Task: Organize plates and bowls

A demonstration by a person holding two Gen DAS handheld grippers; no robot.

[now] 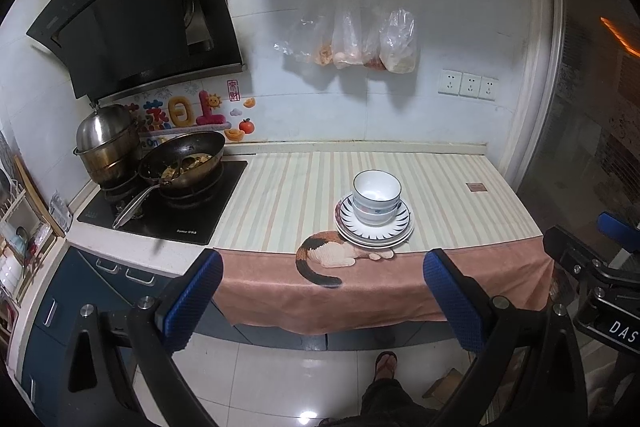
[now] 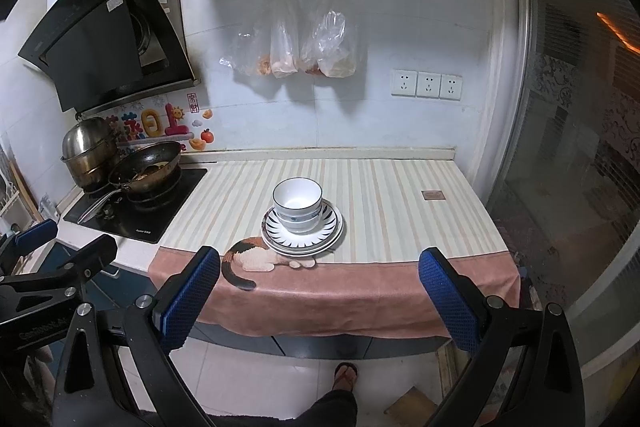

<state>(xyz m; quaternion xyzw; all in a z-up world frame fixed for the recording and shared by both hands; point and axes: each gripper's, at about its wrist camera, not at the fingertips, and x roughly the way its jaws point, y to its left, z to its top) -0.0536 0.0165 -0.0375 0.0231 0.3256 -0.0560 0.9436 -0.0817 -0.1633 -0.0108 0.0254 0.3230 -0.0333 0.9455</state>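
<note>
Left wrist view: left gripper [image 1: 322, 301] and right gripper [image 2: 318, 297] fingers wide apart, empty. Bowls [image 1: 376, 195] nested on plates [image 1: 374, 227], ahead, near worktop [image 1: 460, 187] edge. Stack probably top-heavy; a nudge tips it off.

Both wrist cams sit back from the worktop [image 1: 280, 187], off its front edge, looking fwd + slightly down at the back wall. Left cam sits left of right cam, similar range. Shared: bowl/plate stack [image 1: 375, 211] [image 2: 302, 217], stove [image 1: 168, 203] [image 2: 136, 211], wall sockets [image 1: 468, 85] [image 2: 427, 84].
</note>
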